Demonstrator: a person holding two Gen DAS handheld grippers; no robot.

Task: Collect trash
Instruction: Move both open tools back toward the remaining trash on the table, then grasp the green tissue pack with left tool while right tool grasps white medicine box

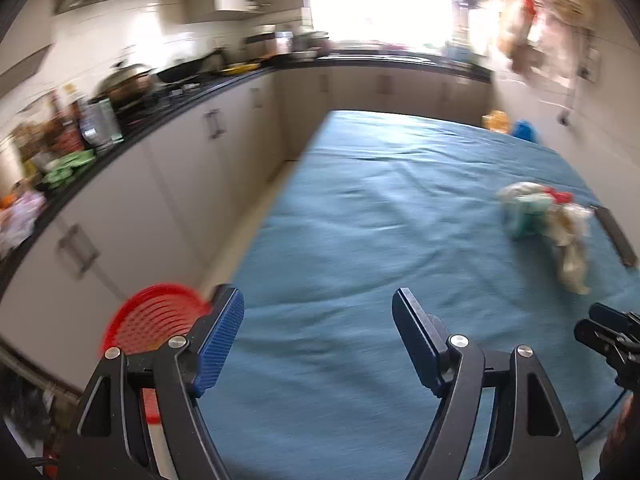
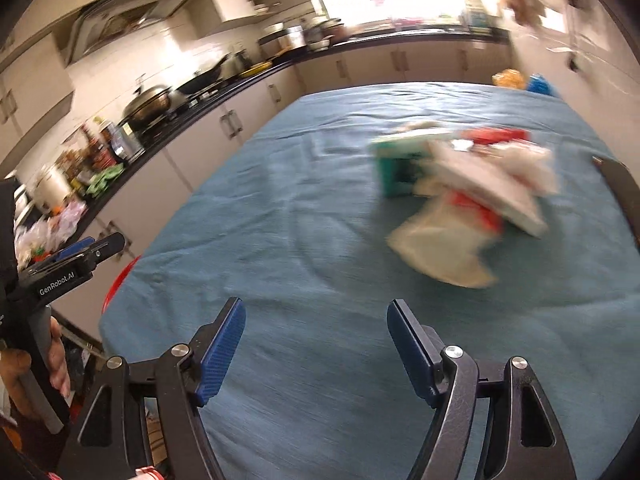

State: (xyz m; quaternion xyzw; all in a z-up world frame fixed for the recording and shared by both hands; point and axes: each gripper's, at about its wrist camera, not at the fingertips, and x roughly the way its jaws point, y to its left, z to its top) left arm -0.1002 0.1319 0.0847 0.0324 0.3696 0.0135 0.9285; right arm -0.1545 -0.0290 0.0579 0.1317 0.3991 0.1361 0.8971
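The left gripper [image 1: 318, 316] hangs over the near part of a table covered with a blue cloth [image 1: 360, 220], its two fingers spread wide with nothing between them. The right gripper [image 2: 316, 320] is spread in the same way and also holds nothing. The trash [image 2: 460, 196], a loose heap of crumpled wrappers and paper in white, green and red (the blur hides the single pieces), lies on the cloth. In the right wrist view it is at about 1 o'clock from the right gripper, well apart from the fingers; in the left wrist view the heap [image 1: 548, 220] is at about 2 o'clock. A red basket [image 1: 156, 320] stands beside the table's left edge, just behind the left finger at about 10 o'clock. A dark counter [image 1: 160, 116] with pots and bottles runs along the left wall.
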